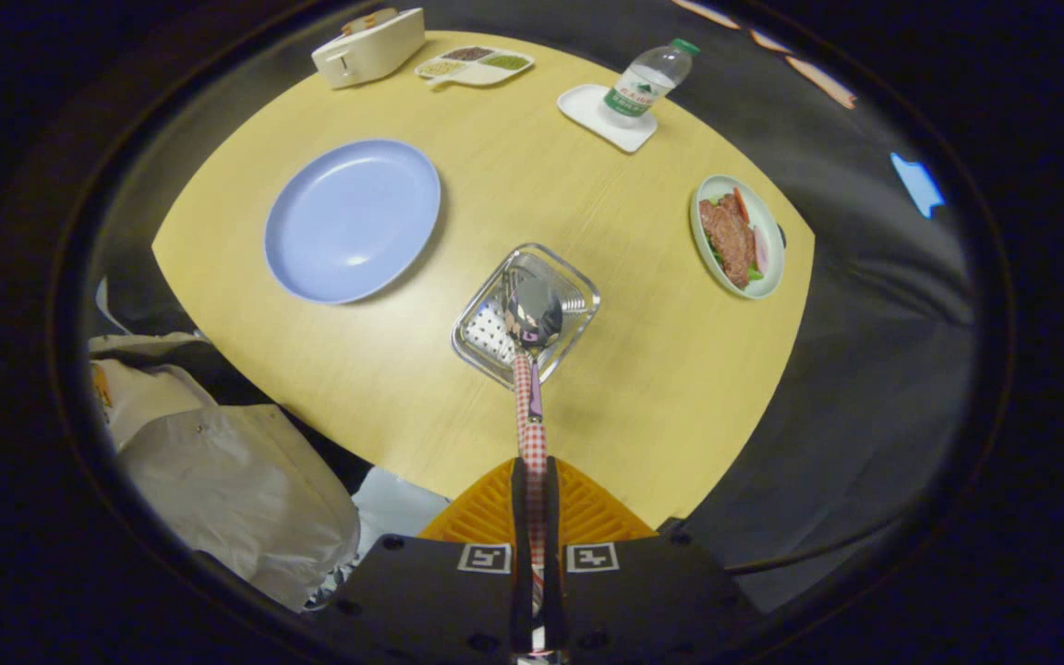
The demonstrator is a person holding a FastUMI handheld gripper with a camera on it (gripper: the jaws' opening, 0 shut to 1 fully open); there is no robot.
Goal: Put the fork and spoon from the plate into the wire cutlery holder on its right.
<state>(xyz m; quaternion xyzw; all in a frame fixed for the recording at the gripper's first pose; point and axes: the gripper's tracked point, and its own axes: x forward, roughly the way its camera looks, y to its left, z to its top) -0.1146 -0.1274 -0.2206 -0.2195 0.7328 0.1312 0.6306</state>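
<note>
My gripper is shut on the red-and-white checked handle of the spoon. The spoon reaches straight ahead of the fingers, and its shiny bowl hangs over the open top of the wire cutlery holder. I see the holder from above, standing on the yellow table to the right of the blue plate. Nothing lies on the plate. A thin purplish strip runs beside the spoon's handle just short of the holder; I cannot tell what it is.
Beyond the holder to the right is a plate of meat and vegetables. At the far side are a water bottle on a white tray, a divided dish and a white box. White bags lie below the table's near-left edge.
</note>
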